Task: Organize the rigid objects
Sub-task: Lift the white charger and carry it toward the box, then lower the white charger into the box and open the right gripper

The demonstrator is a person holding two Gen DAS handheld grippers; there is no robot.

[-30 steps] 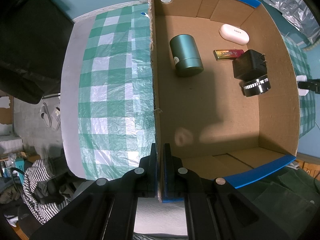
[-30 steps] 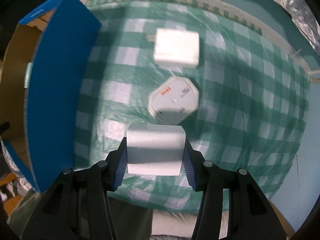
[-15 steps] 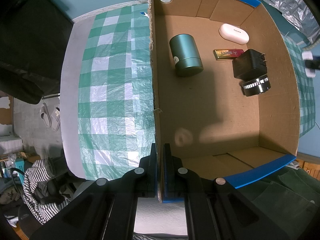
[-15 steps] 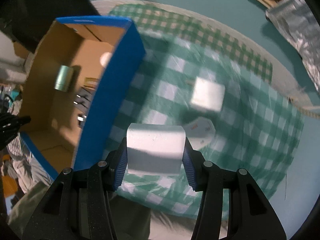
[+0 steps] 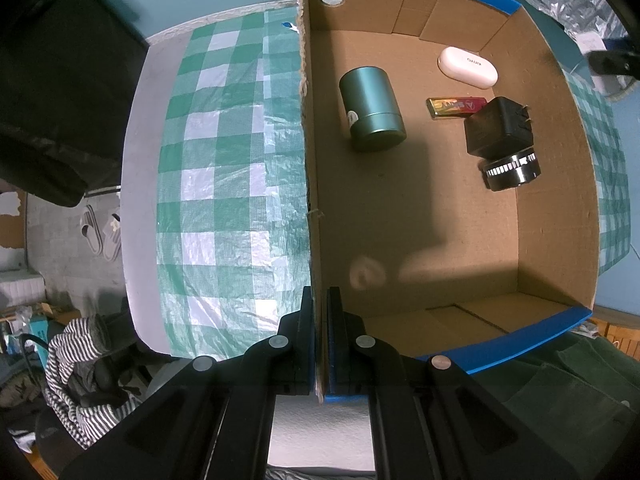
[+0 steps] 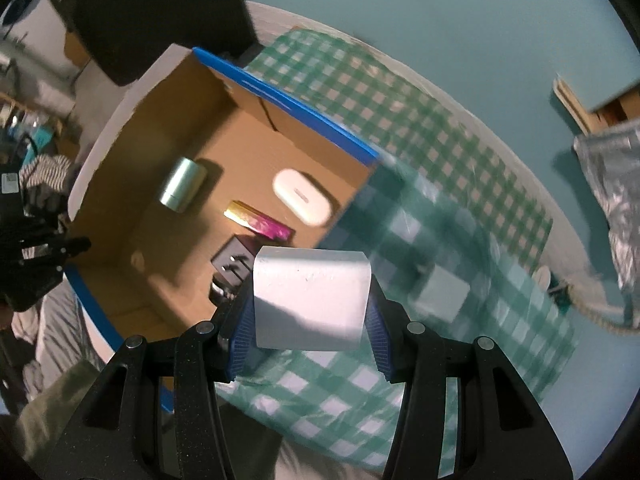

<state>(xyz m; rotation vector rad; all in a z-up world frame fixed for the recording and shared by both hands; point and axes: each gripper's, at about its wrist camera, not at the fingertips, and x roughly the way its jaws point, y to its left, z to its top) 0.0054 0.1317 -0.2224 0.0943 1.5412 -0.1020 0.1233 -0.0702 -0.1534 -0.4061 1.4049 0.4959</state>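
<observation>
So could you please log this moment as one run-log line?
left gripper: shut on box wall | right gripper: holding white block above table, beside box | in box: can, case

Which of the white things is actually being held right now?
The plain white block, clamped in the right gripper. The white oval case lies in the box; the white cube sits on the cloth.

The left wrist camera looked straight down from close above the cardboard box (image 5: 440, 216), right over its side wall, with the checked desk (image 5: 224, 184) beside it. The right wrist camera looked down from higher and further away, somewhat blurred. Both views shared the inside of the box.
</observation>
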